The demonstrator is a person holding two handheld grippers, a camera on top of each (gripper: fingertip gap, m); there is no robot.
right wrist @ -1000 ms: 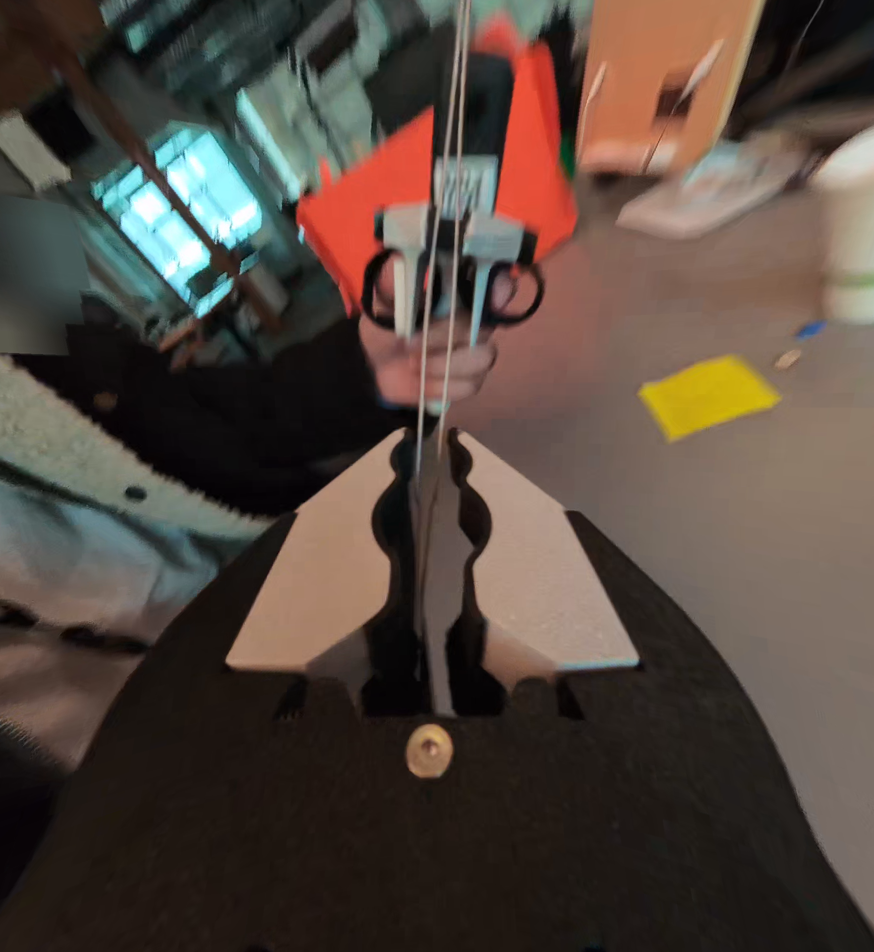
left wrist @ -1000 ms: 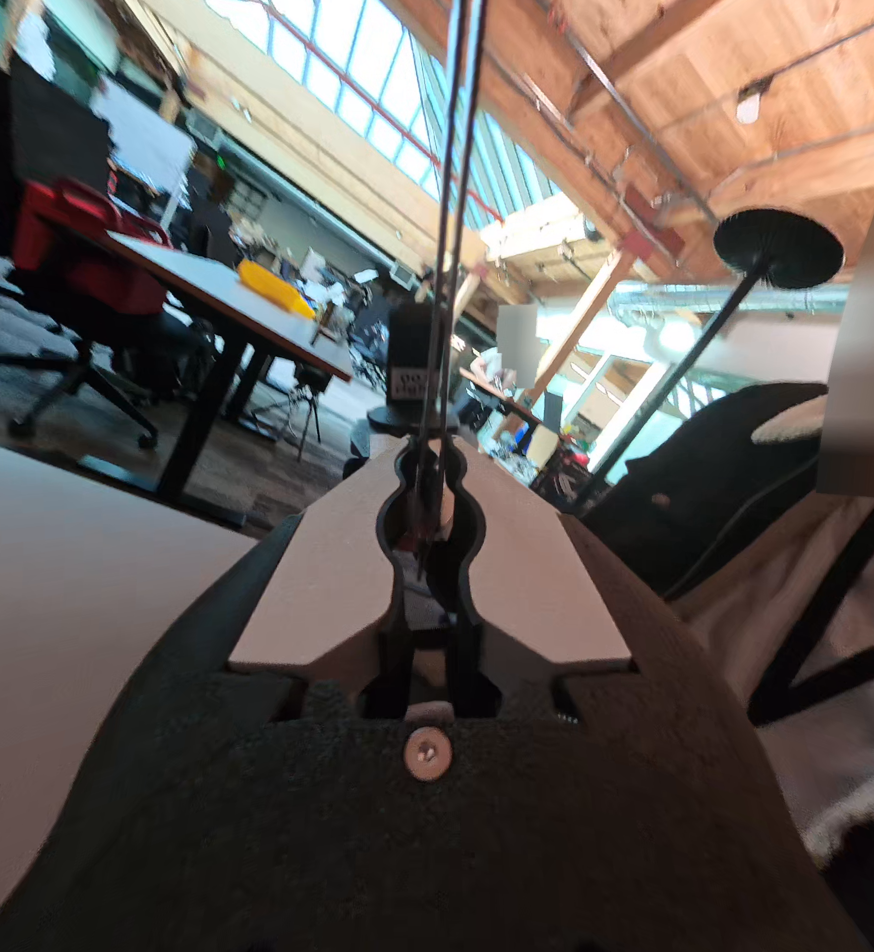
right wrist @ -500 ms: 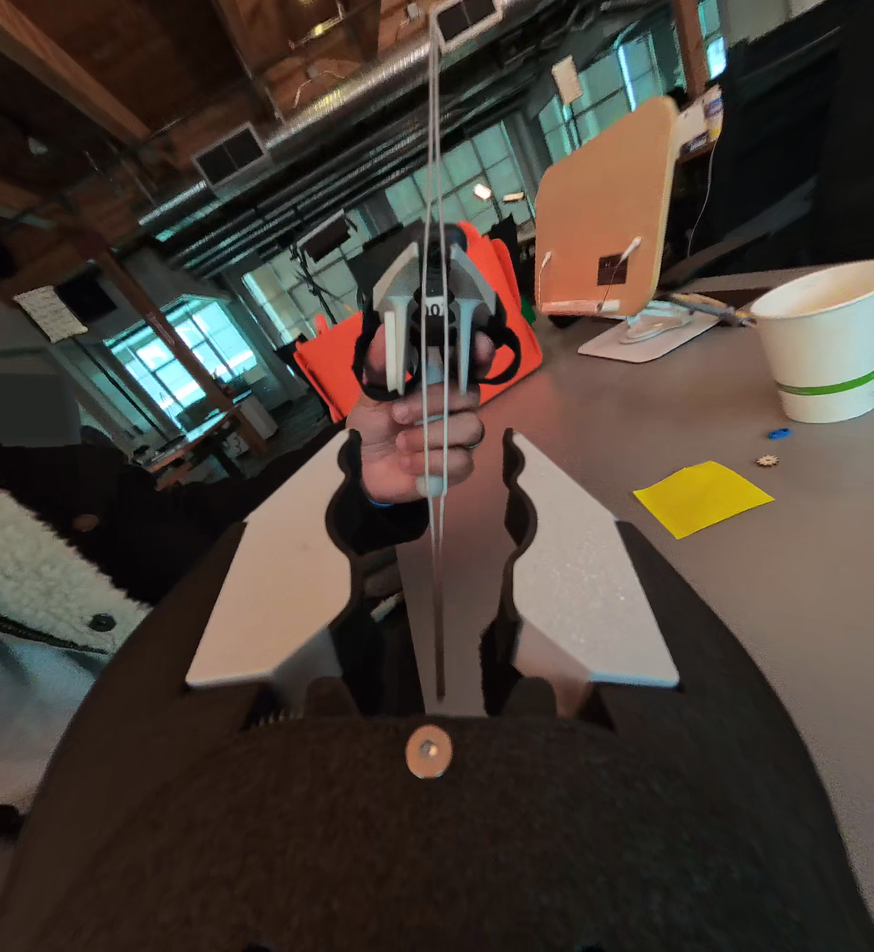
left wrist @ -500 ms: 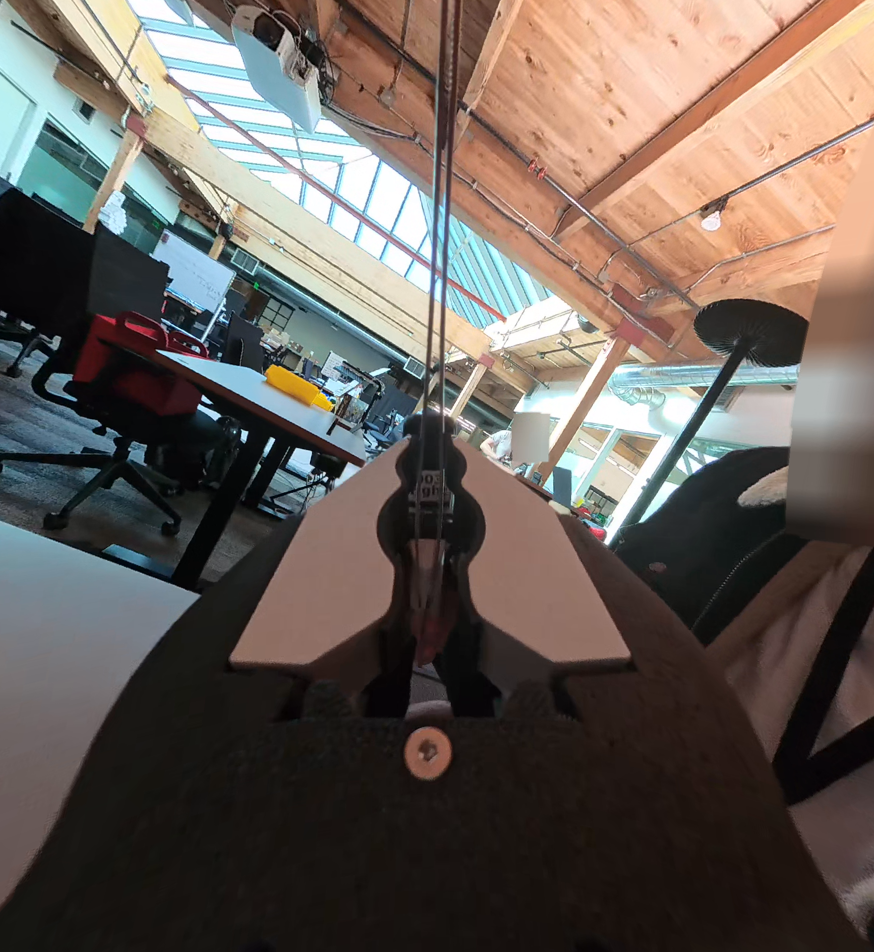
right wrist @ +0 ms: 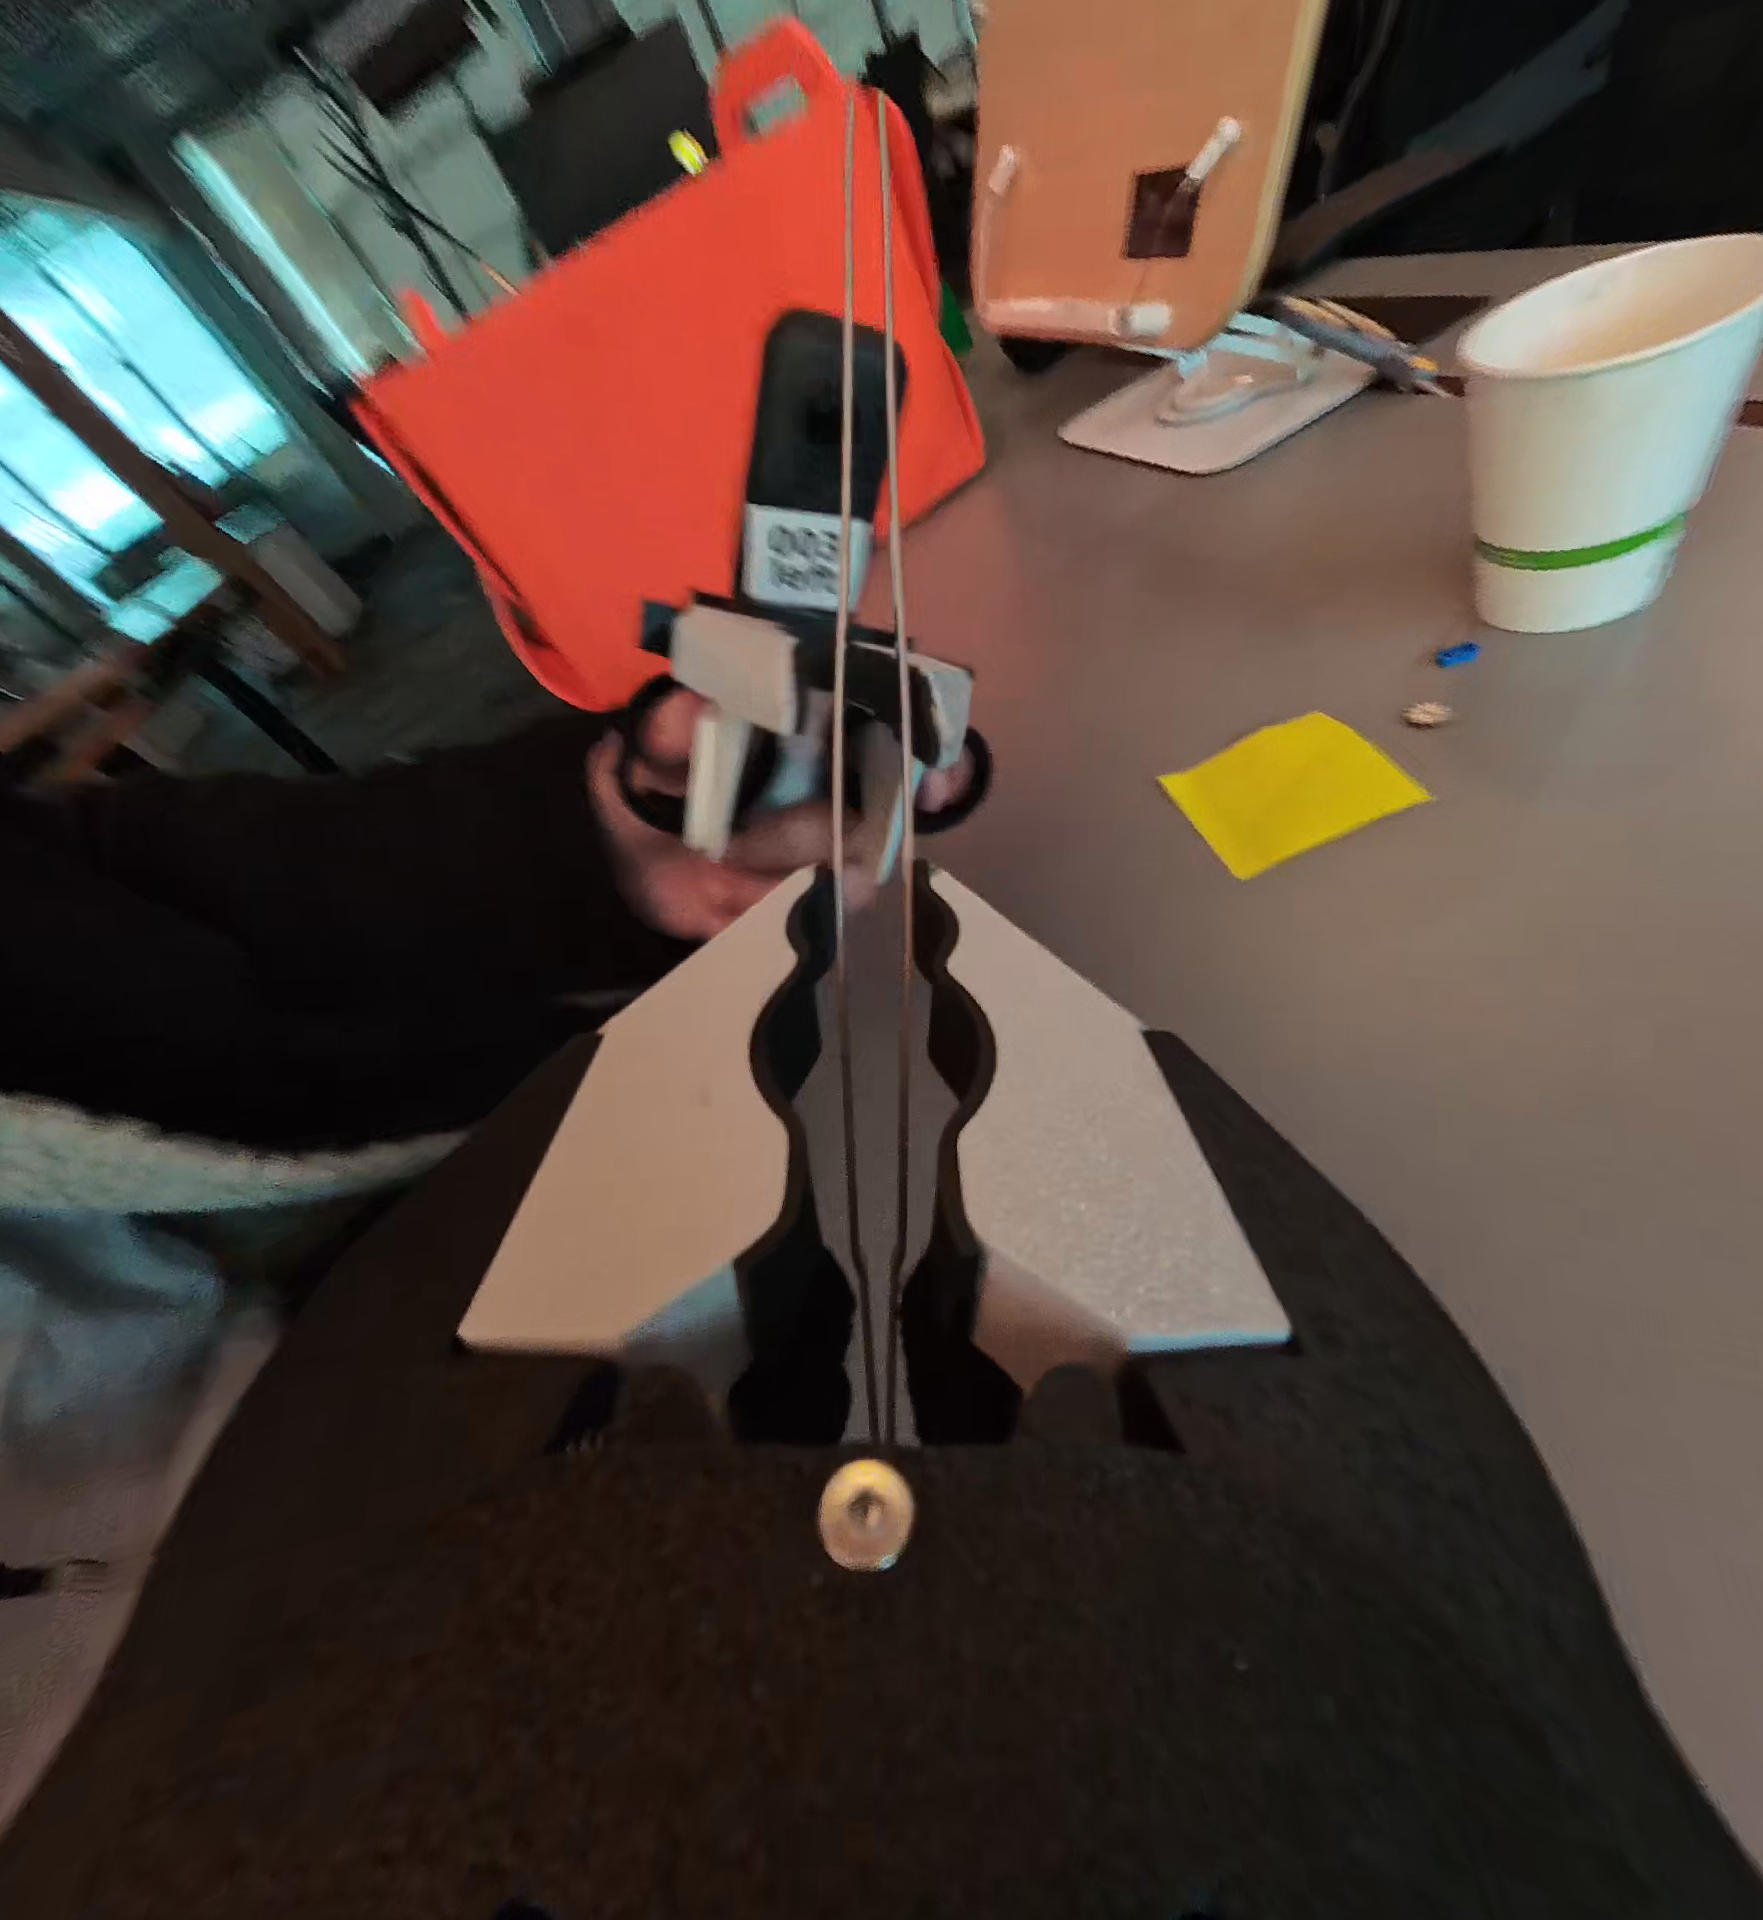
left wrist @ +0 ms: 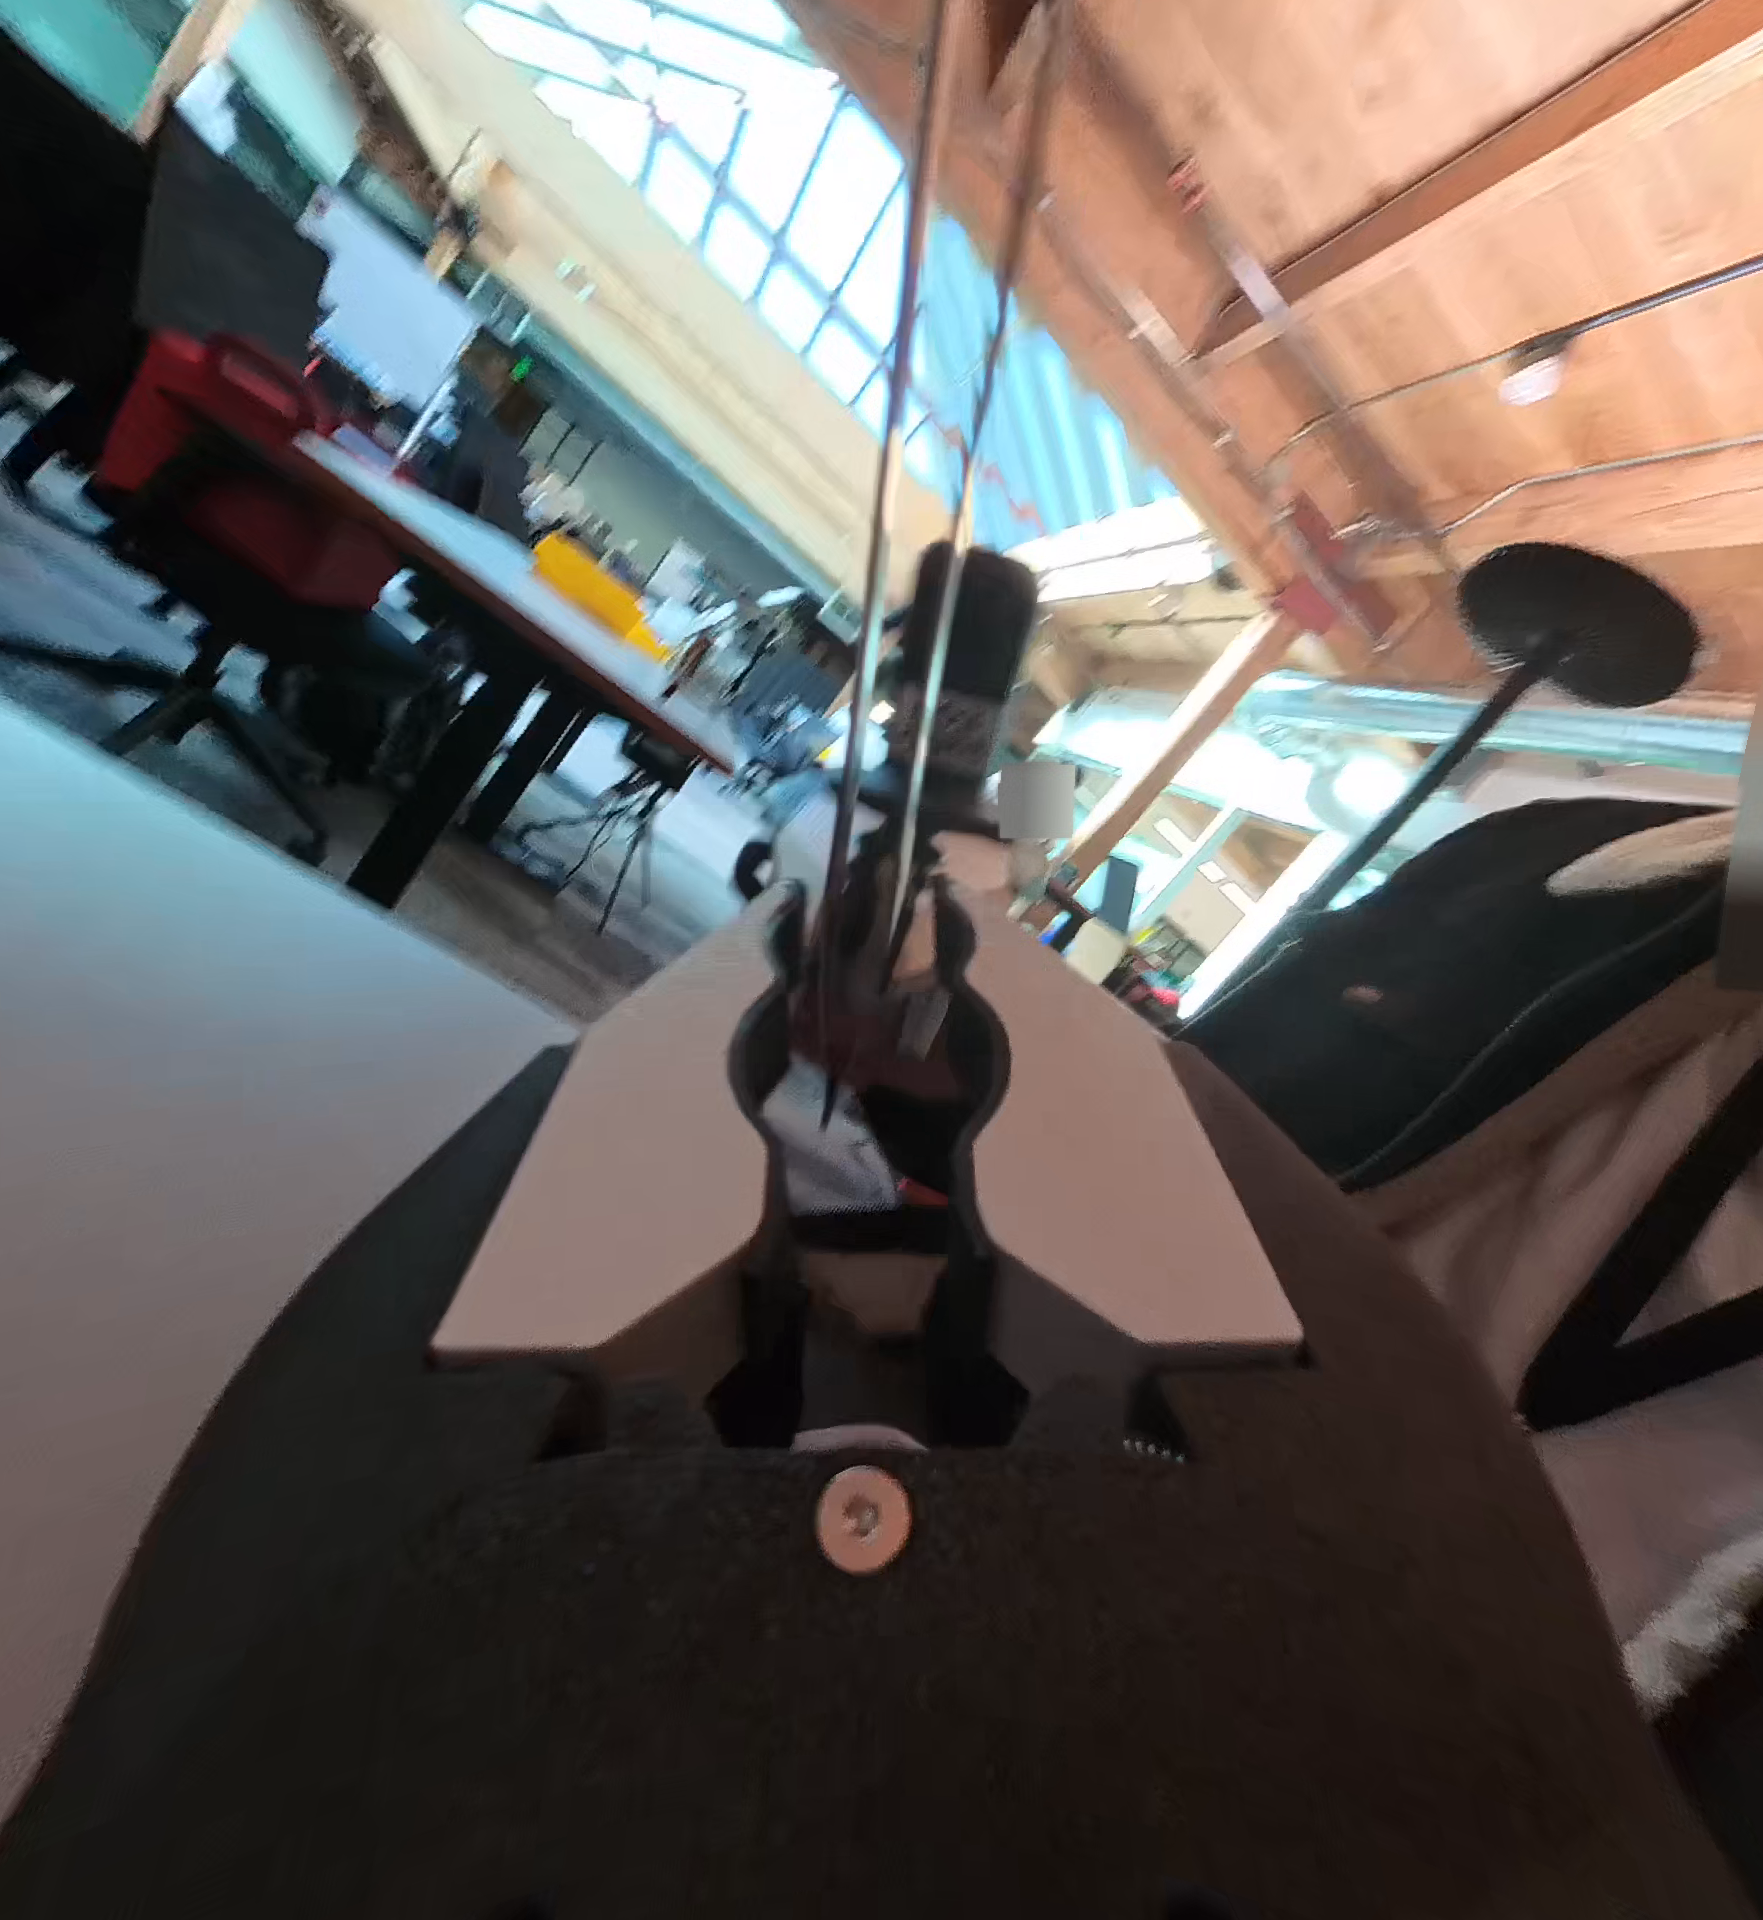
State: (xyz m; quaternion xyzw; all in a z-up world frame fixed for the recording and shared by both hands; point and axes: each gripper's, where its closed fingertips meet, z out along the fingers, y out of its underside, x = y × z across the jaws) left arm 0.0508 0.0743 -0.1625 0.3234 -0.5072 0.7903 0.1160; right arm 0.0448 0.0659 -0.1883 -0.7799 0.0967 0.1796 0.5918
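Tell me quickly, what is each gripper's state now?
Left gripper: jaws almost shut, thin strands between; grip unclear.
Right gripper: almost shut, thin strands between; grip unclear.

A paper cup (right wrist: pixel 1594 436) stands on the grey counter (right wrist: pixel 1479 1039), near a yellow note (right wrist: pixel 1292 792); an orange bag (right wrist: pixel 648 416) stands behind.

Straight ahead of your right gripper (right wrist: pixel 861 914) sits the left gripper (right wrist: pixel 804 748), with two thin wires (right wrist: pixel 866 520) running between them and on through the right jaws. A folder (right wrist: pixel 596 436) stands behind the left gripper. On the table (right wrist: pixel 1479 1039) to the right lies a paper square (right wrist: pixel 1292 790); farther back stands a cup (right wrist: pixel 1604 436), with a board on a stand (right wrist: pixel 1137 156) to its left.
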